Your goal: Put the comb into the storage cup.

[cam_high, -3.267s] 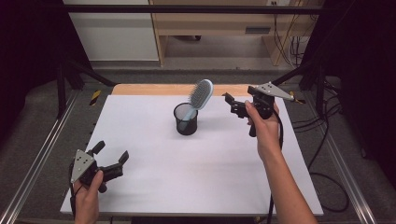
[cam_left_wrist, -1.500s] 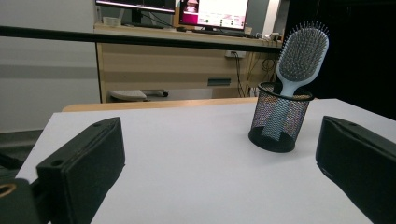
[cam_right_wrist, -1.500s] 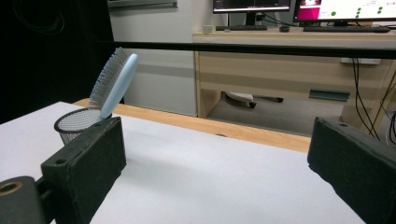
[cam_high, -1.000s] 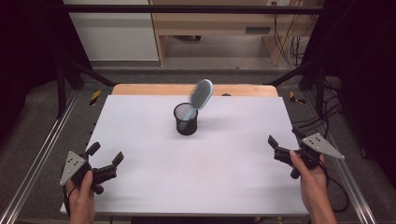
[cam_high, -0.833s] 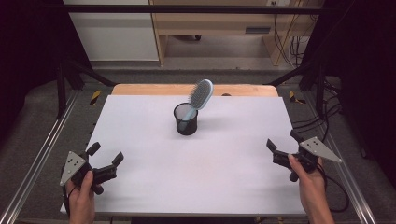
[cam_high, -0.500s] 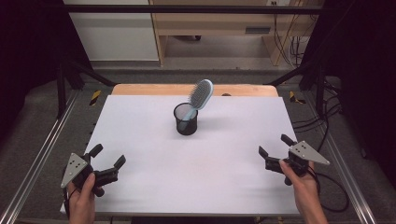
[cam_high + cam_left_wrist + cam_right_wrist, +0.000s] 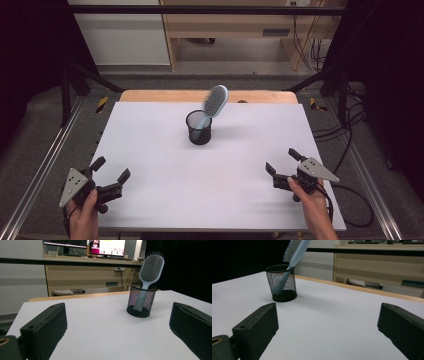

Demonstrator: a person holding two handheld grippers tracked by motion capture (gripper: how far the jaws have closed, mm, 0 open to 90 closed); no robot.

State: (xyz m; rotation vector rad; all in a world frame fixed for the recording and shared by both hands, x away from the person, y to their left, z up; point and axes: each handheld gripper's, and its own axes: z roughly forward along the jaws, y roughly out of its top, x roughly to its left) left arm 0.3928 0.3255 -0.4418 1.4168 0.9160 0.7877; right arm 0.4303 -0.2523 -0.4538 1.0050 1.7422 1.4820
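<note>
Since the earlier frame the right gripper [image 7: 281, 167] is sitting low at the lower right of the high view, well apart from the mesh cup [image 7: 199, 128] (it was up beside it 3.3 s ago), jaws spread wide w/ nothing in them. Left gripper [image 7: 110, 175] is resting lower left, also wide and empty, while the hairbrush [image 7: 215, 102] is leaning handle-down in the cup near frame centre. Placing looks done, imo; nothing obvious is waiting.

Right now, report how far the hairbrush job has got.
Done, by the look of it: the hairbrush stands handle-down in the mesh cup, head leaning over the rim. In hand: nothing; the left gripper and right gripper are both open, low near the table's front corners. Left: apparently nothing visible.
</note>
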